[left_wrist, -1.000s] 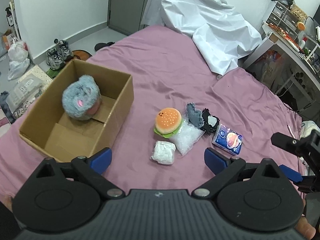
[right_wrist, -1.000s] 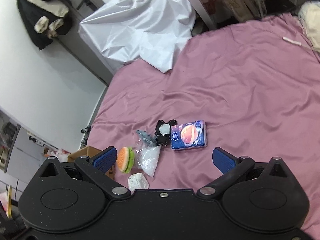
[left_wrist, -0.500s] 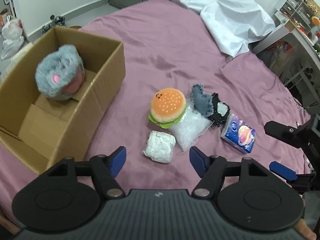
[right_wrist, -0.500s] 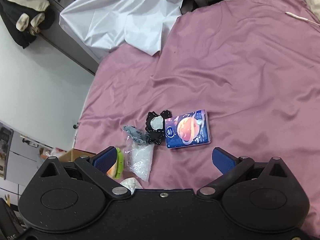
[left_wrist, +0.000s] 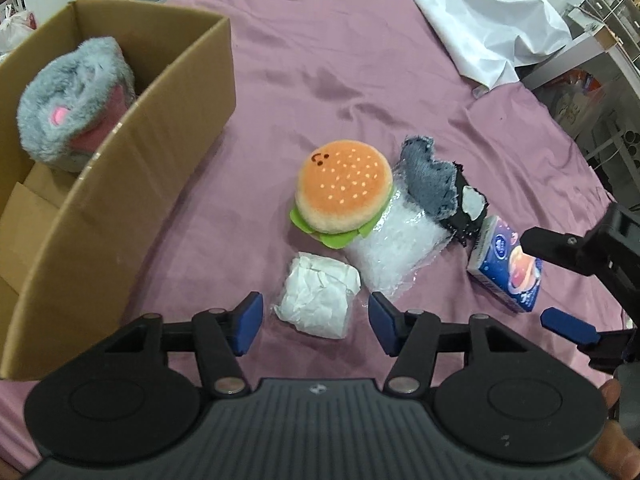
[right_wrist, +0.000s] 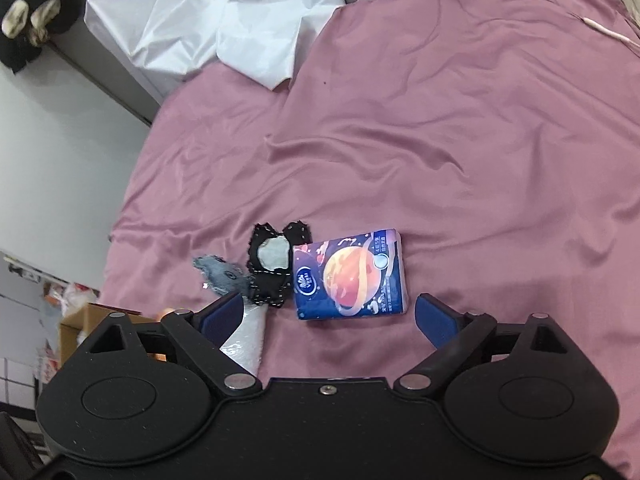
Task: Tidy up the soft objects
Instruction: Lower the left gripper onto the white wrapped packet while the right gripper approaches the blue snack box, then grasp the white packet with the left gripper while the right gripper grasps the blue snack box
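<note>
Blue-padded fingers (left_wrist: 250, 322) of the left gripper (left_wrist: 316, 322) are closing on either side of a crumpled white packet (left_wrist: 316, 300) low in the left wrist view, not yet pressing it. Just above it lie a burger toy (left_wrist: 344, 188), a clear plastic bag (left_wrist: 394, 248), a grey cloth scrap (left_wrist: 430, 178) and a black patch (left_wrist: 470, 208). At upper left a cardboard box (left_wrist: 132, 184) holds a grey fluffy toy (left_wrist: 72, 100). Right gripper (right_wrist: 330, 316) hovers spread wide, slowly closing, over a blue tissue pack (right_wrist: 350, 274) on the purple bedsheet (right_wrist: 460, 140), gripping nothing.
</note>
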The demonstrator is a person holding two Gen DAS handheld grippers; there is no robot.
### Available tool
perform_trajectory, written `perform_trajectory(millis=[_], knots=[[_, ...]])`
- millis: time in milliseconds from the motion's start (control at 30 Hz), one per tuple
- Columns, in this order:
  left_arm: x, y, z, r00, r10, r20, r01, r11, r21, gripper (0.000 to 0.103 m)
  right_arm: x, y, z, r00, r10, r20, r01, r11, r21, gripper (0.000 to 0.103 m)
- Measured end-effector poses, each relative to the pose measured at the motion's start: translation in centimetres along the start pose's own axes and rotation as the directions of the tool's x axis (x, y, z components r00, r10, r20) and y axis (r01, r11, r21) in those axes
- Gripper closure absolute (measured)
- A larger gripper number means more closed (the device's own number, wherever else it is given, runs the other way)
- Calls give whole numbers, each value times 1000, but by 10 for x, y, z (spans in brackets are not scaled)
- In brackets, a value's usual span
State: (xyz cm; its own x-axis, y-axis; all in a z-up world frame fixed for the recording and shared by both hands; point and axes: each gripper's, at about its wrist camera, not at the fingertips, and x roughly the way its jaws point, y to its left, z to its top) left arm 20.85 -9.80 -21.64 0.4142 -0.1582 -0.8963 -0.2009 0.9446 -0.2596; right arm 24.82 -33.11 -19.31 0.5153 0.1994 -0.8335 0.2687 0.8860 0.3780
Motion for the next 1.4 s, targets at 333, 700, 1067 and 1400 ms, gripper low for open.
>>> perform_trajectory(millis=[333,700,1067,1400], knots=[[12,2,2,1000,5,0,-5,1000,-15,59,20,8,3,997,-67,-31,65,995,-82,9],[-5,3,4,999,24,24,-24,999,-27,60,30,9,2,995,-82,-56,75,991,-111,31],[-37,4,4,997,42,62,-40,999,-20,60,8,7,-2,999,-33,-25,31,997,-68,35],[-71,7,6,993,43,111,-42,999,-14,60,-20,14,-10,999,8,36,-5,996,-92,35]])
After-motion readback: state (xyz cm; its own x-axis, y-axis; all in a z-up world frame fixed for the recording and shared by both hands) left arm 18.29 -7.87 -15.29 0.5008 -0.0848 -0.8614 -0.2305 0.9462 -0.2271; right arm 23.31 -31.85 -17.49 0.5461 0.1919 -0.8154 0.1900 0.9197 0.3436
